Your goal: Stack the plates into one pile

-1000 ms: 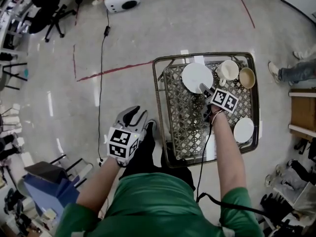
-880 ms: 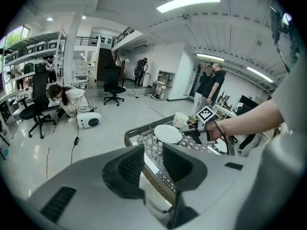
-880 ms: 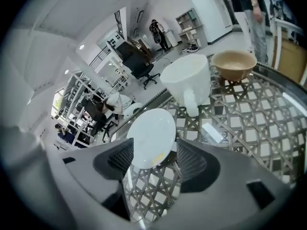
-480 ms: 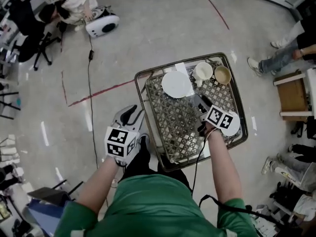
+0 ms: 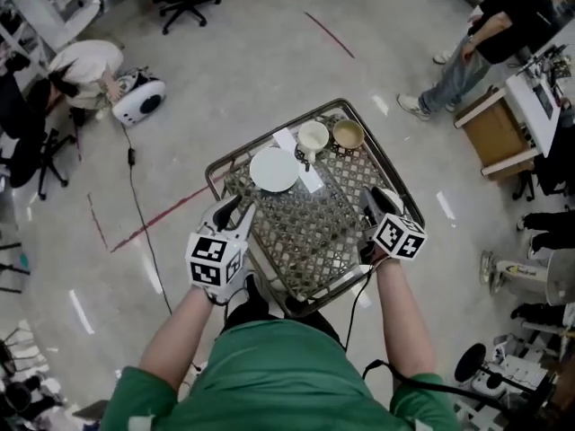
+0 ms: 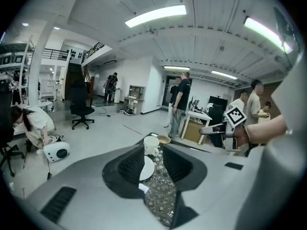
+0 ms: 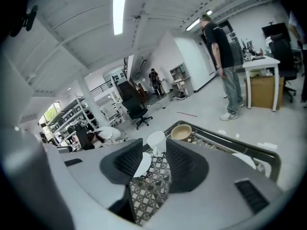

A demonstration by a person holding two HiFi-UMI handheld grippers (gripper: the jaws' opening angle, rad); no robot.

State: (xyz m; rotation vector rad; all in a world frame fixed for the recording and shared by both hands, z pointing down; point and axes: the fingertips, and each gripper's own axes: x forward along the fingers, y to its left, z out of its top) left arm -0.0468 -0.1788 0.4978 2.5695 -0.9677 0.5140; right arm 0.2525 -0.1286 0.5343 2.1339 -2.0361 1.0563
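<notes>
A white plate (image 5: 274, 170) lies on the wicker top of the metal-framed table (image 5: 269, 136), toward its far left; it also shows between the jaws in the left gripper view, plate (image 6: 146, 168), and the right gripper view, plate (image 7: 140, 164). A second white plate (image 7: 245, 160) peeks out at the table's right edge; in the head view my right marker cube hides it. My right gripper (image 5: 377, 200) hovers over the right edge, jaws closing with nothing between them. My left gripper (image 5: 235, 212) hangs open and empty at the left edge.
A white cup (image 5: 313, 137) and a brown bowl (image 5: 348, 134) stand at the table's far end. A person (image 5: 476, 34) stands by a wooden desk (image 5: 499, 128) at upper right. Another person (image 5: 81, 65) crouches at left beside a white device (image 5: 139, 101). A cable (image 5: 139, 214) crosses the floor.
My right gripper has lifted and drawn back from the far plate to the table's right edge, over the small plate. My left gripper rose from beside the table to its left edge.
</notes>
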